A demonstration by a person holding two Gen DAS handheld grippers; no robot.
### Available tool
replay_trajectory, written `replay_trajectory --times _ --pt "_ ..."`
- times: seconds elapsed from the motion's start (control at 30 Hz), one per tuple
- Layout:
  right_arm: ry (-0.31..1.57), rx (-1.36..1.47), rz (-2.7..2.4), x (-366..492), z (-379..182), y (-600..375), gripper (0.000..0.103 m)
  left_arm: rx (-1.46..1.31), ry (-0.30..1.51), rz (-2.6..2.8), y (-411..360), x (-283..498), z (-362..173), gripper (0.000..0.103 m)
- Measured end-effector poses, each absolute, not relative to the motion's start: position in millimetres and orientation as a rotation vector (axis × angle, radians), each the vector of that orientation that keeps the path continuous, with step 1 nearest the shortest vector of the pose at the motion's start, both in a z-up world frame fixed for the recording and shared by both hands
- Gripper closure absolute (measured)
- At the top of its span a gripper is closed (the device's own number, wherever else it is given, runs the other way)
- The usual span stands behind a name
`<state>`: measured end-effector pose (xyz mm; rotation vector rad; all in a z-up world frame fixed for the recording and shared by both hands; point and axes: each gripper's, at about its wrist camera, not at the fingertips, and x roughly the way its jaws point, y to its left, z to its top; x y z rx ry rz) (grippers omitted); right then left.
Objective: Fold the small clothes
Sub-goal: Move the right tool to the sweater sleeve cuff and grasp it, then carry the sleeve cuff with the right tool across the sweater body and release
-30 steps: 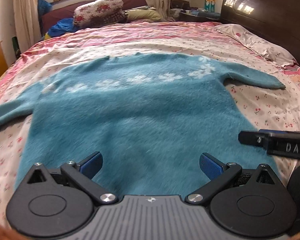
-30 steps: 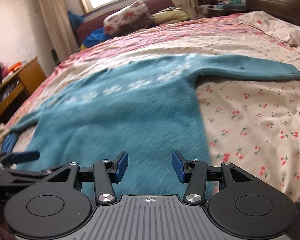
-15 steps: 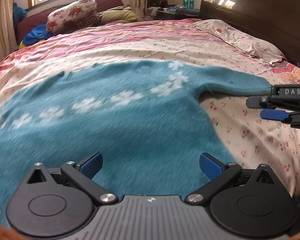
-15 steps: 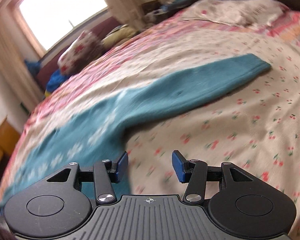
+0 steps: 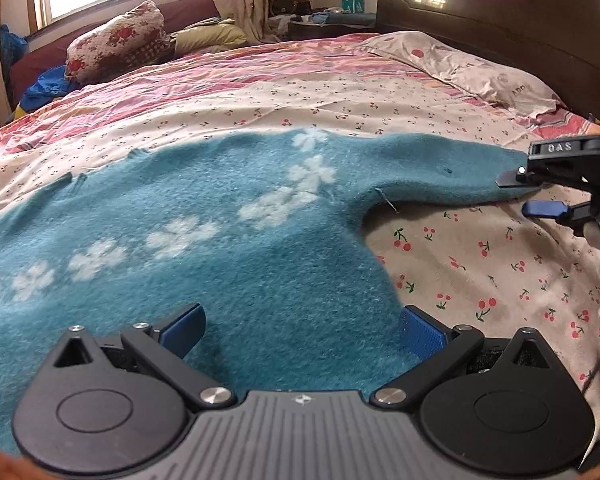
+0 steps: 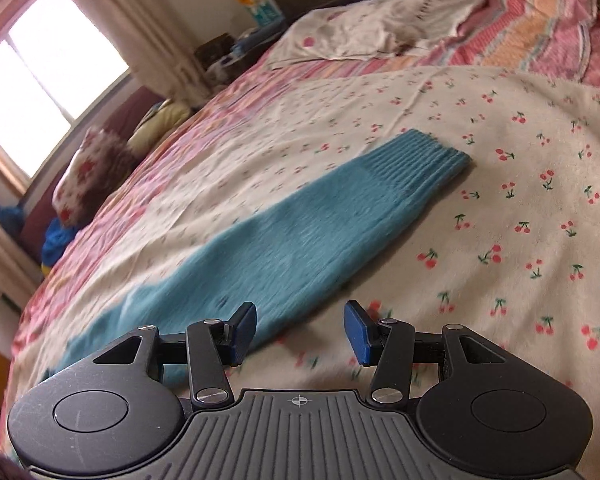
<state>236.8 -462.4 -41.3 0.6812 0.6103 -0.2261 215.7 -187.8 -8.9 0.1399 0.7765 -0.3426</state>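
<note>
We are looking at a teal sweater [image 5: 228, 264] lying flat and unfolded on a cherry-print bedsheet [image 5: 500, 280], so the folding is barely starting and every fold is remaining. Its body is running across the bed, and its right sleeve [image 6: 340, 216] is stretching out sideways, cuff pointing toward the pillow [image 5: 468, 64] end. Our left gripper [image 5: 300, 330] is hovering wide open over the hem, holding nothing. Our right gripper [image 6: 300, 330] is also gaping empty, seemingly nearing the sleeve, though blur is obscuring contact.

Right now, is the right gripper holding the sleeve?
No, the right gripper is open, and the sleeve lies flat on the bed.
</note>
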Motion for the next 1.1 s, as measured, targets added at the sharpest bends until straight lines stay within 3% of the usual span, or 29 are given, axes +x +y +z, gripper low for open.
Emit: replay_trajectory --times 0.4,0.43,0.53,0.57,0.87,1.1 --pt "0.481 0.899 -0.24 255.4 -59.8 -498.5 0.053 0.171 0.777 -0.365 -183.0 203.5 -15.0 0.0" --pt "0.482 0.891 -0.243 258.2 -58.6 -497.2 0.057 0.171 0.777 -0.363 -180.5 201.8 -14.6 0.0" --pt "0.494 0.845 -0.256 267.0 -52.2 -491.1 0.082 0.158 0.775 -0.35 -168.6 197.0 -12.6 0.0" --pt "0.498 0.839 -0.256 268.9 -49.3 -488.6 0.086 0.149 0.776 -0.344 -163.4 195.6 -12.0 0.0" --pt "0.408 0.678 -0.091 275.5 19.9 -415.8 0.091 0.082 0.755 -0.263 -98.7 177.4 -3.8 0.0" --pt "0.41 0.462 0.157 303.4 63.8 -287.9 0.091 -0.001 0.726 -0.175 -36.0 163.5 -0.5 0.0"
